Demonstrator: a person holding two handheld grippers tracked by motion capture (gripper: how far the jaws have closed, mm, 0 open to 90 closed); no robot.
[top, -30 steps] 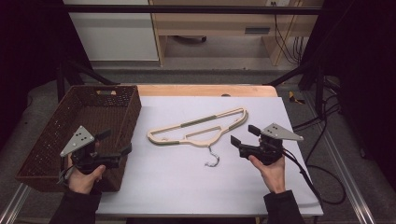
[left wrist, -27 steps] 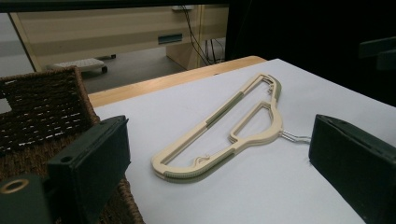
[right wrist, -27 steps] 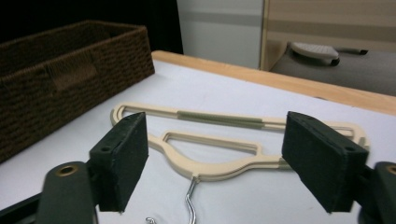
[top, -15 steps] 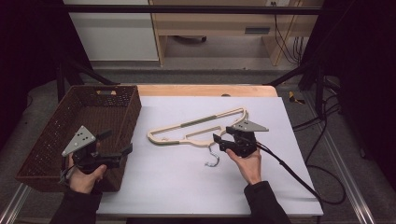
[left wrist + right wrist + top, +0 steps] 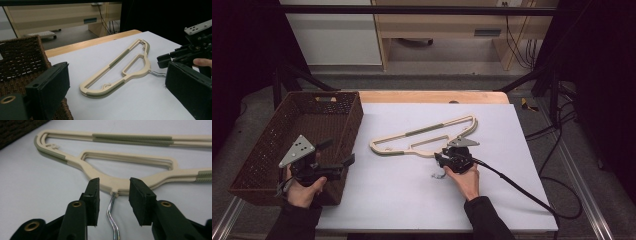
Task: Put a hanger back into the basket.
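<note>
A cream plastic hanger point(image 5: 422, 137) with grey-green grip strips lies flat on the white table; its metal hook point(image 5: 438, 174) points toward the person. My right gripper point(image 5: 439, 159) is open at the hanger's near edge. In the right gripper view its jaws point(image 5: 113, 186) straddle the hook's wire neck point(image 5: 112, 207) just below the hanger body point(image 5: 130, 157), without touching it. My left gripper point(image 5: 339, 155) is open and holds nothing, by the basket's near right corner. The left gripper view has its jaws point(image 5: 117, 75) wide apart, with the hanger point(image 5: 117, 58) and the right gripper point(image 5: 162, 60) beyond.
A dark brown wicker basket point(image 5: 287, 130) stands at the table's left side, also seen in the left gripper view as the basket wall point(image 5: 20, 57). A black cable point(image 5: 522, 187) trails from the right gripper across the table's right part. A wooden strip point(image 5: 432, 96) runs along the far edge.
My right gripper has moved left and forward from the table's right side to the hanger's hook neck. The left gripper has stayed beside the basket.
</note>
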